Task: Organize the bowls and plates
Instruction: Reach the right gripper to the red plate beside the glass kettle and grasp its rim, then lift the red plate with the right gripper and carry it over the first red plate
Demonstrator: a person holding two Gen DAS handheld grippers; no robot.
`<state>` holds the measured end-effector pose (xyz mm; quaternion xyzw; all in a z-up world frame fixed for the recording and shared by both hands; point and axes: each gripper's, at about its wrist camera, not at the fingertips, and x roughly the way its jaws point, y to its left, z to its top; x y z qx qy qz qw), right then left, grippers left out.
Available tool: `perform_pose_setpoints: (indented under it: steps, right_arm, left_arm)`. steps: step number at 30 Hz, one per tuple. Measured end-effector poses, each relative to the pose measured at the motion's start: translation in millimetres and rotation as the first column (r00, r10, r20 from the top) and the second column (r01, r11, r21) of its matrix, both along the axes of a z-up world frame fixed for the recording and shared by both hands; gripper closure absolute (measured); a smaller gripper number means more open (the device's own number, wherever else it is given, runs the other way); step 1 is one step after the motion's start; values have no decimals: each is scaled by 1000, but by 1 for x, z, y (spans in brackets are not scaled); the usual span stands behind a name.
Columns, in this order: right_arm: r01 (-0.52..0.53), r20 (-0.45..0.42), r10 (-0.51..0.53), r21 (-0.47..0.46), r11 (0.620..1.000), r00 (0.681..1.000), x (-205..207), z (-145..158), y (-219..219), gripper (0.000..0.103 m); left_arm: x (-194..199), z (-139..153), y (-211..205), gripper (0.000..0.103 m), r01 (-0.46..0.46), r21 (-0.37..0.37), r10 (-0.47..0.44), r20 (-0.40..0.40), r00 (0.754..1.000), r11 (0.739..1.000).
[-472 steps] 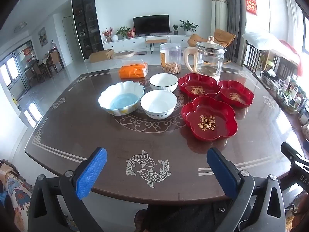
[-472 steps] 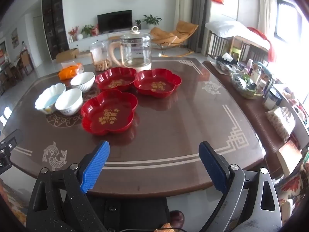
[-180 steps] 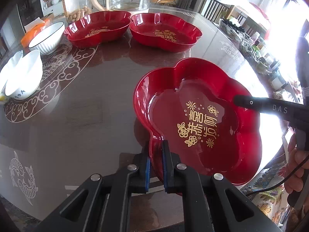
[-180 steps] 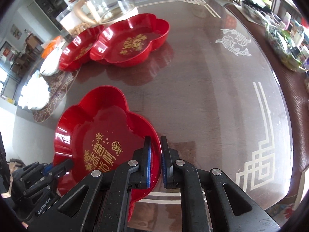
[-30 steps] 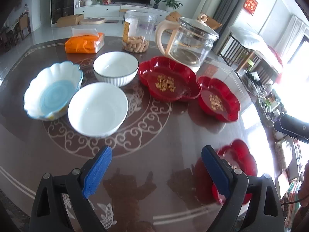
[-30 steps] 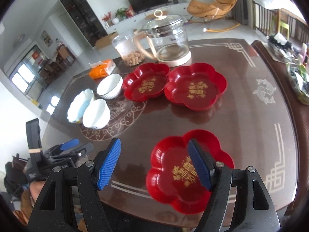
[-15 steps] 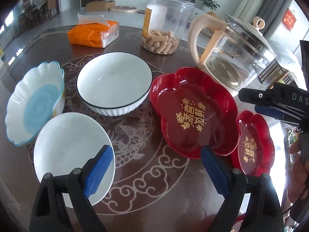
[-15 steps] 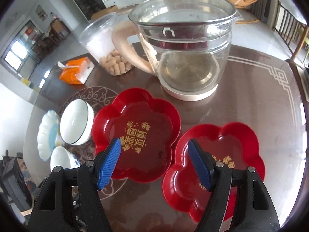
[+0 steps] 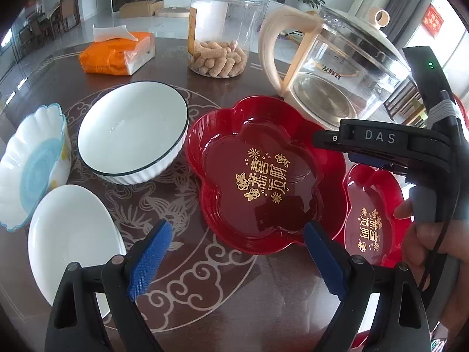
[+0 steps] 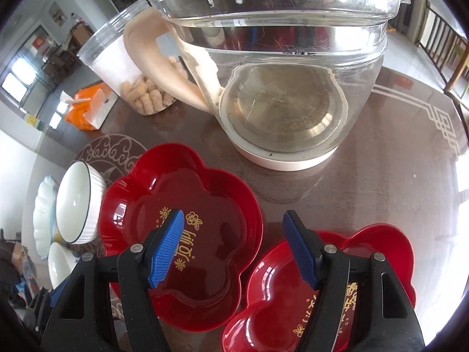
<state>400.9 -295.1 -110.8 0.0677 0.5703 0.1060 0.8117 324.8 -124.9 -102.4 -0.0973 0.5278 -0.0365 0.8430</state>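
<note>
Since a second ago: both grippers have been brought in low over the two red plates at the kettle; the third red plate, seen near the front edge then, is now out of view.
Right gripper (image 10: pixel 233 245): its fingers (image 10: pixel 167 248) are spread and clasp nothing; they have just been closing a little, with the near-touching rims of both plates below the gap.
Left gripper (image 9: pixel 234 259): fingers (image 9: pixel 148 259) released wide, empty, hovering above the near rim of the left red plate (image 9: pixel 263 173).
Where the plates are: the left red plate lies flat on the surface (image 9: pixel 205 287), just beside the ribbed white bowl (image 9: pixel 132 130); the right red plate (image 10: pixel 372 261) lies at its right, rims close or touching, which of the two cannot be told.
Handling, judged: the plates look like light, stiff lacquered plastic, glossy and so likely slippery; a raised scalloped rim lobe seems the best hold, pinched across its thin wall.
Bowls, judged: the ribbed white bowl, the plain white bowl (image 9: pixel 70 240) and the scalloped blue-centred bowl (image 9: pixel 32 165) look ceramic, heavier and breakable.
Nearby hazard: the glass kettle (image 10: pixel 278 67) stands just behind both plates.
Hard to make out: the right plate is half covered by the right gripper in the left view and cut off at the bottom edge in the right view; contact of either gripper with a plate cannot be confirmed.
</note>
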Motion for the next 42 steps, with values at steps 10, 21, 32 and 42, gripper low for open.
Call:
perform_pose_setpoints:
  steps: [10,21,32,42]
  right_arm:
    - [-4,-22,4,0,1000,1000,12,-17,-4,42]
    - [-2,-27,3,29,1000,1000,9,-25,-11,77]
    - [-8,-28,8,1,1000,1000,12,-29,0,82]
    - [51,3,-52,50,997,999,-3,-8,-21,94]
  left_arm:
    - [20,-23,2,12,-119,0,119,-39,992,993]
    - [19,-24,-14,21,-147,88,149,-14,989,985]
    - [35,-44,-2,74,-162,43,164,-58,985,986]
    - [14,4,11,92,-147,-15,148,76,986,989]
